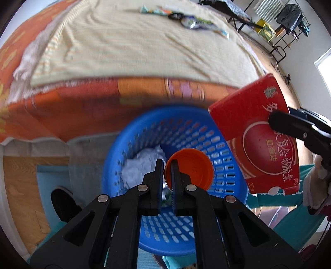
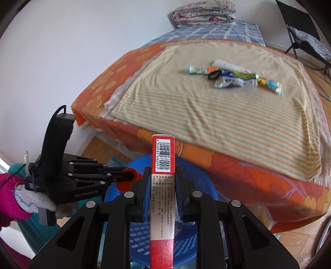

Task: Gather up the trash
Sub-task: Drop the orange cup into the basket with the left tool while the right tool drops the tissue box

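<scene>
My left gripper (image 1: 166, 163) is shut on the rim of an orange cup (image 1: 192, 167) and holds it over the blue mesh basket (image 1: 225, 157), which has crumpled white paper (image 1: 142, 167) inside. My right gripper (image 2: 162, 171) is shut on a red box (image 2: 162, 186) and holds it above the basket (image 2: 198, 186). The red box also shows at the right of the left wrist view (image 1: 256, 132). The left gripper (image 2: 124, 175) with the cup (image 2: 128, 184) shows at the left of the right wrist view.
A bed with an orange sheet and a striped yellow cloth (image 2: 206, 107) stands behind the basket. Several wrappers and tubes (image 2: 233, 78) lie on the cloth. A folded quilt (image 2: 203, 12) is at the far end. A black chair (image 2: 304, 35) stands at the right.
</scene>
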Demonstrator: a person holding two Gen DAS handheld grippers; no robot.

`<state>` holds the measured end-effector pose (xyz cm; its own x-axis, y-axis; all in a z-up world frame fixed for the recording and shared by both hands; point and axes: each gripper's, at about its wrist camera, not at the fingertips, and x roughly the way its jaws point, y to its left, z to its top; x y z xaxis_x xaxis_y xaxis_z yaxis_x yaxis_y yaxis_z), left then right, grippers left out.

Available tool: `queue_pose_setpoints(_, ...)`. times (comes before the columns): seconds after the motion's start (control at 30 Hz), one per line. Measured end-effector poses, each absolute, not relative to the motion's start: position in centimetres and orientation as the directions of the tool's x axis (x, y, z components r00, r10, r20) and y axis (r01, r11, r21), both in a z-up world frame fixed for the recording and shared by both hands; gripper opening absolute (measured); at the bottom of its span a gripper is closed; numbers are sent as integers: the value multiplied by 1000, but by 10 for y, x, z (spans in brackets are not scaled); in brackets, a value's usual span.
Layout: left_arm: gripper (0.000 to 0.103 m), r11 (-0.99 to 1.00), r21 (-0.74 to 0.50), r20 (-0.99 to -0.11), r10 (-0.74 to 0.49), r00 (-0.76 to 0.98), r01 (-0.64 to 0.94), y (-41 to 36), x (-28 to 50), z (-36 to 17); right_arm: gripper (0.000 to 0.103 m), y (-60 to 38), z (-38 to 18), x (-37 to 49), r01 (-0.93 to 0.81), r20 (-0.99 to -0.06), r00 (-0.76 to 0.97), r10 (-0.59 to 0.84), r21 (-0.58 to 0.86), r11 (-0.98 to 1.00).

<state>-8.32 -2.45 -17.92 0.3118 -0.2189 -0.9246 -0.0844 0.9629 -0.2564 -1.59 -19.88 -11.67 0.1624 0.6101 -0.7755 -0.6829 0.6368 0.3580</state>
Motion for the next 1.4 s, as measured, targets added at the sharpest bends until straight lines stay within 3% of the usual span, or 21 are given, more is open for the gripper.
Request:
queue_pose_setpoints(0.73, 6, 973, -215, -954, -193, 229, -78, -34, -91, -204, 23, -193, -156, -18, -641, -851, 70, 520, 361, 678)
queue_pose_setpoints(0.83, 18, 975, -210, -956, -188, 227, -78, -35, -91, -205, 24, -193, -159, -16, -629, -859, 61, 509, 363, 687)
queue_pose_setpoints(0.9, 38, 975, -207, -954, -184, 238, -80, -34, -90, -203, 24, -192, -160, -16, -627, -862, 57, 503, 362, 690)
queue_pose_setpoints(1.03, 59, 978, -191, -951, -162, 264, -87, -33, -88, -198, 24, -192, -160, -15, -624, -865, 60, 498, 357, 696)
queue_pose_setpoints(1.13, 61, 978, -188, -949, -157, 272, -95, -31, -87, -197, 36, -192, -159, -13, -616, -863, 72, 499, 355, 703)
queue_pose_setpoints(1.2, 61, 977, -190, -950, -156, 272, -102, -29, -87, -197, 51, -193, -158, -13, -614, -860, 86, 503, 351, 706)
queue_pose_setpoints(1.4, 61, 978, -183, -948, -149, 280, -100, -28, -87, -195, 51, -188, -153, -17, -638, -870, 130, 475, 294, 712)
